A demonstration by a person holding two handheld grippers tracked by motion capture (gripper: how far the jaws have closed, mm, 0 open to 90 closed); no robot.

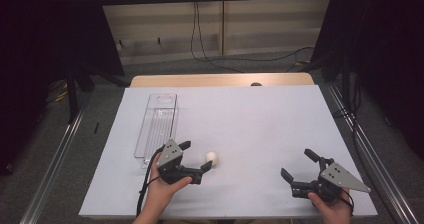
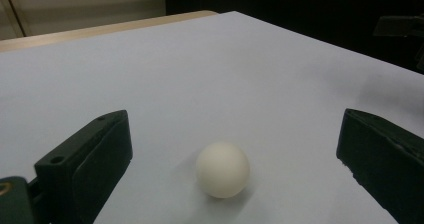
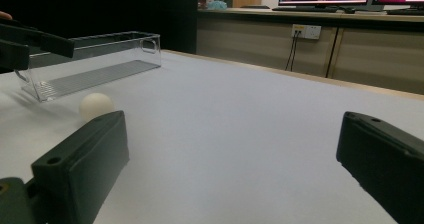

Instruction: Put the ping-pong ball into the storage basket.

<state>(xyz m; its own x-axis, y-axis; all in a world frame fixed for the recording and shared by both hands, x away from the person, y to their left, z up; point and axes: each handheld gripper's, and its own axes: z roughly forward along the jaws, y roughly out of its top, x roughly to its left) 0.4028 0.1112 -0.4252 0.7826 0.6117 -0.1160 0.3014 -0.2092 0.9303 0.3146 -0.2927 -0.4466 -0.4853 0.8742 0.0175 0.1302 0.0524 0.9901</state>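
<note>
White ball [image 1: 212, 158] sits on the worktop [image 1: 250, 114] just ahead of the left tongs [image 1: 196, 156], dead btwn the spread jaws and touching neither, w/ the clear tray [image 1: 156, 126] near on its far-left side. Left tongs are much nearer; right tongs [image 1: 299, 165] are also released, holding nothing, well apart to the ball's right. Ball is round, so no long axis. In the right gripper view its own jaw cuts off the ball's [image 3: 96, 106] lower edge; can't tell if the ball is rolling.

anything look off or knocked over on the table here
Nothing stands out. The white ball sits whole on the sheet between the open left tongs, and the clear tray lies flat and upright beside them.
</note>
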